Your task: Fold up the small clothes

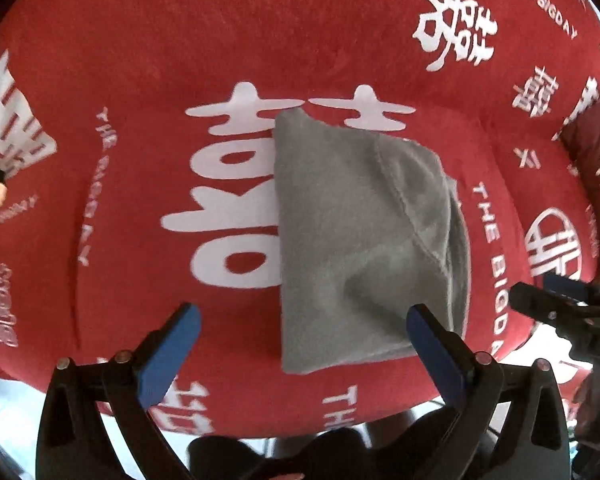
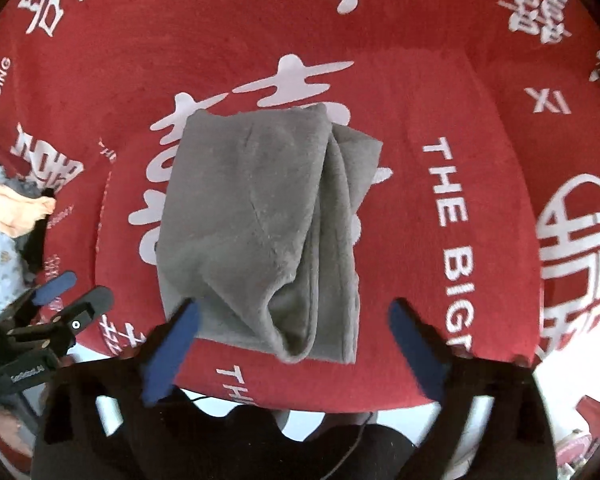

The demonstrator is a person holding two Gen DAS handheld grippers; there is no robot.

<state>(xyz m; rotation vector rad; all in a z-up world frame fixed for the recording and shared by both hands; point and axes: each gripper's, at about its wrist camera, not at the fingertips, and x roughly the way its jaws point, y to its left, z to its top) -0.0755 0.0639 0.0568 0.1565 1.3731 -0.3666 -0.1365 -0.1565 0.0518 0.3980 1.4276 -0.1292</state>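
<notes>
Lying folded on the red printed cloth (image 1: 148,60) covering the desk: one grey garment (image 2: 260,208), near the middle, over the big white character, layers stacked with a loose flap sticking out on the right side in the right wrist view. Hanging above it, pointing steeply down: left claw (image 1: 302,330) standing wide, nothing between the blue pads; right claw (image 2: 294,330) likewise wide and empty, its left pad just overlapping the garment's near-left corner in the picture, contact not clear.

Judging the step: letting go after a fold and checking the result. Doing it well likely meaning lifting straight off without dragging the top layer, then tucking or flattening the protruding right flap and the puckered near edge so the edges line up.

Counting: one grey garment being folded; two claws; one red cloth; at the far left, a small pile of other clothes (image 2: 8,216), pale orange, patterned grey and dark pieces, number not clear.
</notes>
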